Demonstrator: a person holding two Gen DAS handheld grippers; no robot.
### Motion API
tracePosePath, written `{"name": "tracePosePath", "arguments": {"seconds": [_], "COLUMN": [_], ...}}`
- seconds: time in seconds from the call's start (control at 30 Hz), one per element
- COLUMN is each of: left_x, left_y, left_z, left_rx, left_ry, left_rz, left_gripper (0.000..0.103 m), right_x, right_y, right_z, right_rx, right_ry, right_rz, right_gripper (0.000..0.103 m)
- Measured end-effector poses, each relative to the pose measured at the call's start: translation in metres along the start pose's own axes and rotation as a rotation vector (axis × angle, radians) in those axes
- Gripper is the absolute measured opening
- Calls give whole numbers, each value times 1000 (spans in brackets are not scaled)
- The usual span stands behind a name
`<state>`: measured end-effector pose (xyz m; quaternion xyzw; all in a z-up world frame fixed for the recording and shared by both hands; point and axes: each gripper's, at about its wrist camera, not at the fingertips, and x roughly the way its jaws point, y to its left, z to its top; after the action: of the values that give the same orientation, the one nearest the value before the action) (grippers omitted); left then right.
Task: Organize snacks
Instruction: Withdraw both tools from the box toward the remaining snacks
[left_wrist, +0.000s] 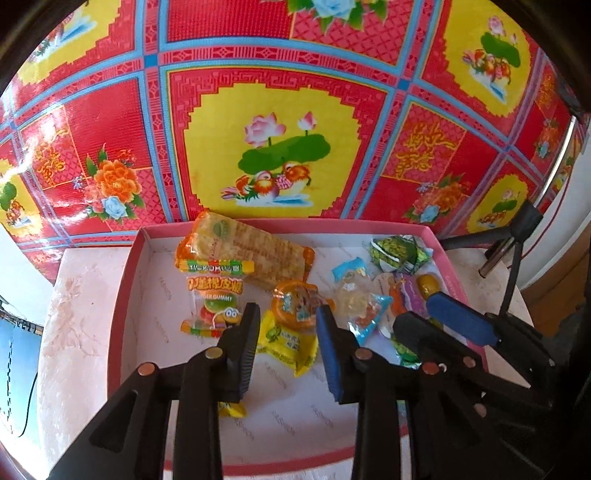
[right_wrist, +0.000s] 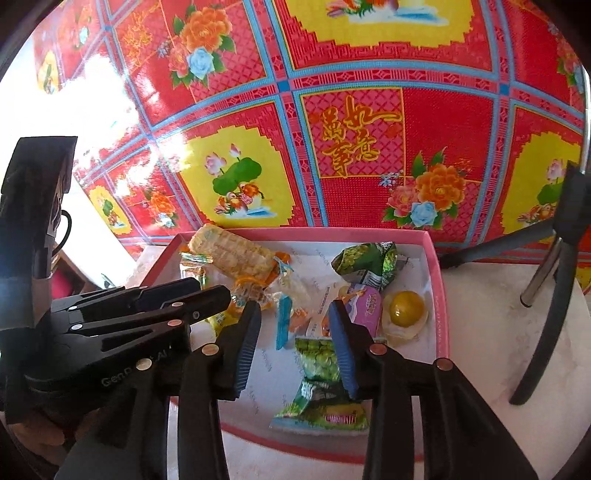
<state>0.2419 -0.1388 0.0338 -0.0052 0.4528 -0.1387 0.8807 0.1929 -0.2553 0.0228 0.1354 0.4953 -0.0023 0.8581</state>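
A pink-rimmed white box (left_wrist: 125, 273) (right_wrist: 441, 295) sits on a marble table and holds many wrapped snacks. My left gripper (left_wrist: 286, 332) is open and empty above a yellow packet (left_wrist: 286, 345) and a round orange snack (left_wrist: 293, 304). A burger gummy pack (left_wrist: 212, 295) and a long cracker pack (left_wrist: 251, 251) lie to its left. My right gripper (right_wrist: 295, 332) is open and empty over a green pea packet (right_wrist: 321, 384), and it also shows in the left wrist view (left_wrist: 432, 312). A yellow jelly cup (right_wrist: 406, 308) and a purple packet (right_wrist: 365, 304) lie beyond.
A red and yellow patterned floor mat (left_wrist: 277, 140) fills the background. Black and metal tripod legs (right_wrist: 554, 266) stand on the table to the right of the box. The left gripper's body (right_wrist: 122, 317) is at the left of the right wrist view.
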Motion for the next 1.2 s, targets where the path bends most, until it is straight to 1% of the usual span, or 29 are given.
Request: {"name": "tracePosePath", "arguments": {"seconds": [0.43,0.57,0.7,0.93,1.0,1.07,1.2], "left_x": [-34,-44,-55,-67,-70,-73,-76], "left_y": [-10,-11,-11,-12,-12,-13,-11], "left_z": [-25,-30,-38,-54,-58,-63,-71], "left_rx": [7,7,-3,-5,-4,-2,-7], "left_ry": [4,0,1,4,4,5,9], "left_rz": [-14,-14,-14,-13,-10,-6,-5], "left_gripper": [33,35,36,36,36,37,38], "right_x": [-29,-37,-42,-58,-62,-66,-74], "right_y": [5,6,6,9,10,10,9], "right_z": [-16,-25,-33,-48,-52,-56,-62], "right_rx": [7,8,21,31,33,40,53], "right_ry": [-2,9,29,35,35,33,30], "right_rz": [1,-5,1,-2,-7,-15,-20], "right_gripper": [41,44,45,45,47,52,53]}}
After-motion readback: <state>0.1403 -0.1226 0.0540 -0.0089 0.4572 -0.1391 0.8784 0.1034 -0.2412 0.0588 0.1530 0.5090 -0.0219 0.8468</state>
